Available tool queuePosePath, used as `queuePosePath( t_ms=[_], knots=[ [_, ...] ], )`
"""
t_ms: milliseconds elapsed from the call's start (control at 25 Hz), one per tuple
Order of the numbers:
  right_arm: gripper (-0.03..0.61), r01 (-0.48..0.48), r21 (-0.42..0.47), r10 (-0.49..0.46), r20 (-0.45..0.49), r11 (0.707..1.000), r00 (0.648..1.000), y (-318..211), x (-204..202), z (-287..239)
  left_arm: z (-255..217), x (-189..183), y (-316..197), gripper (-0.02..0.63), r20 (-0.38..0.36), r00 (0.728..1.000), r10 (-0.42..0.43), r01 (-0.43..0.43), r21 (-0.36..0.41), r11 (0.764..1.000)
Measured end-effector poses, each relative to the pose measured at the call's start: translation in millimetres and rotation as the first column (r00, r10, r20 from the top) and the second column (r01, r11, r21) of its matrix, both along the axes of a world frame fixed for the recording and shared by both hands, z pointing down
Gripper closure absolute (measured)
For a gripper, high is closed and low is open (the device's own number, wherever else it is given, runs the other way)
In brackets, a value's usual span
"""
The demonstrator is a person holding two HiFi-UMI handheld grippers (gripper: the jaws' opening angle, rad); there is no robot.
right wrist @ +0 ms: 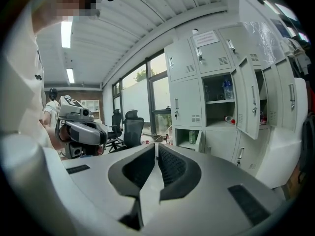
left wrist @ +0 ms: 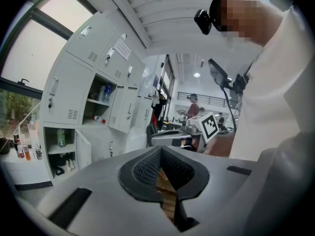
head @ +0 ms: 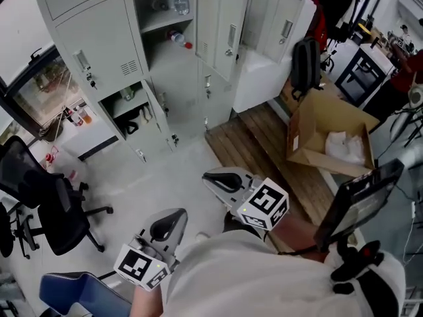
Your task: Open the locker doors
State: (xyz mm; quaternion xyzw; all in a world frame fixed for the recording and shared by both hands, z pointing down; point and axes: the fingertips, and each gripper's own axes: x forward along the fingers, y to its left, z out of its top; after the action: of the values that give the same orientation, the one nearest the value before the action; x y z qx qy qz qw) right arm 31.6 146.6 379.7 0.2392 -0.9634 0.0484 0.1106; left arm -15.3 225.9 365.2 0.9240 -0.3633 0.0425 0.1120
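My left gripper [left wrist: 160, 150] and right gripper [right wrist: 156, 146] are both closed on nothing, well apart from the lockers [head: 92, 35], where several doors [head: 222, 25] hang open.

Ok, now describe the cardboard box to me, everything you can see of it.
The cardboard box is plain brown, with a small pale label on its near side. It stands open, flaps up, on the wooden plank floor to the right of the lockers. Crumpled white material lies inside. Whether the black bag behind it touches it can't be told.
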Motion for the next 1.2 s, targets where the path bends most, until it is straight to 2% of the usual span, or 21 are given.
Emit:
queuePosePath(
  t_ms=[560, 1200],
  knots=[
    [0.549, 0.046, 0.008, -0.046, -0.027, 0.999, 0.999, 5, -23, 3, 4, -14, -1, 0.603, -0.001, 1.0, -0.016, 0.016, -0.009, 1.0],
    [0.551, 0.042, -0.005, -0.042, -0.026, 0.999, 0.999, 4, -11, 8, 9, 1, -4, 0.603, 0.01, 1.0, 0.004, -0.004, -0.023, 1.0]
  ],
)
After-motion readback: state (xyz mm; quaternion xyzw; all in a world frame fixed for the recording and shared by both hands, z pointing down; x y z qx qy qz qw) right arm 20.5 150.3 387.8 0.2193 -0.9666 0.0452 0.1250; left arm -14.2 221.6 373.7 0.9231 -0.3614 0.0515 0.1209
